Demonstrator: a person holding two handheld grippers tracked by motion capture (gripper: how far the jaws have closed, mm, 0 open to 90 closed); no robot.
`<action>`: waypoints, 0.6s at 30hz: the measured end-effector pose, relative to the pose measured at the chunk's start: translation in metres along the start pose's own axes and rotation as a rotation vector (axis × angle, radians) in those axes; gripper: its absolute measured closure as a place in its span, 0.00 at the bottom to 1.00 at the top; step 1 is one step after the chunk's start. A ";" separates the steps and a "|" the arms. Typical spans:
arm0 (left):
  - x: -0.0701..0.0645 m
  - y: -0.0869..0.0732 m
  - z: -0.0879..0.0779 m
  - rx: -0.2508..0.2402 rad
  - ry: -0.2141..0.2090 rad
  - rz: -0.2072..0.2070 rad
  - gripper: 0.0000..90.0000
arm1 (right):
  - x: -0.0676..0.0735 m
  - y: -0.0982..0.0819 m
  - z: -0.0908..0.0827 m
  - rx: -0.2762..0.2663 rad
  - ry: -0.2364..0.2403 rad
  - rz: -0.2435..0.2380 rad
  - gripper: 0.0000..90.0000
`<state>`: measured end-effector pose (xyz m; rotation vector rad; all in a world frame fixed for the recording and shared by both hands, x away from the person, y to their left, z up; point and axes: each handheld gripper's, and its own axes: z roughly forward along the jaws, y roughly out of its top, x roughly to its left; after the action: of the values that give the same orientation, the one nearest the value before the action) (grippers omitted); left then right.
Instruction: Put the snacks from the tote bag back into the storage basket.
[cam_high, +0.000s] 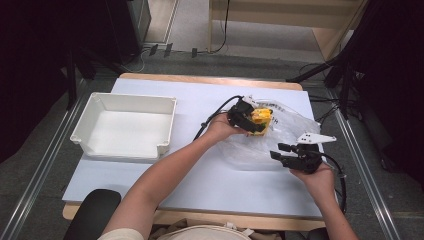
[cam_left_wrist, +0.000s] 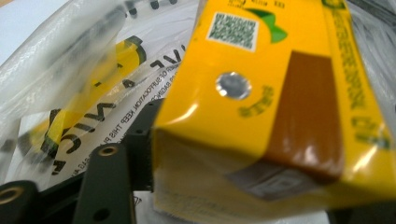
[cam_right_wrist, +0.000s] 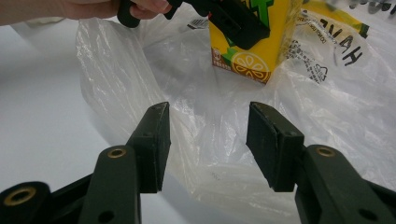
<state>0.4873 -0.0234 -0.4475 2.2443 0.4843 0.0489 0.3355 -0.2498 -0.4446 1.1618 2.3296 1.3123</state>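
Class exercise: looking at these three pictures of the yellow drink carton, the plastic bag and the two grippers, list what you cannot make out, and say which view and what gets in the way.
- Left gripper grip on the yellow carton: left gripper view, the carton hides one jaw.
- Carton's small print: left gripper view, blurred.
- Carton's top: right gripper view, cut off by the upper edge.
- Plastic bag lettering: high view, too small.
- Right gripper: jaws open, nothing between.

Your left claw (cam_high: 255, 120) grips the yellow carton (cam_high: 261, 118) over the clear plastic bag (cam_high: 280, 135); your right claw (cam_high: 285, 151) hangs open beside it. The white bin (cam_high: 125, 127) sits well apart on the worktop (cam_high: 200, 175).
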 end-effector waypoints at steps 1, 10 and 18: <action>-0.001 0.000 -0.001 0.013 0.017 0.025 0.51 | 0.000 0.000 0.000 -0.001 0.000 0.000 0.57; -0.005 0.001 -0.002 0.021 0.040 0.055 0.57 | 0.000 0.001 0.000 -0.016 0.006 0.011 0.57; -0.003 0.006 -0.007 0.049 0.051 0.029 0.57 | 0.000 0.002 -0.002 -0.033 0.012 0.017 0.56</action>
<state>0.4850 -0.0234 -0.4381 2.3028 0.4852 0.1111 0.3354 -0.2503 -0.4413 1.1694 2.3026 1.3616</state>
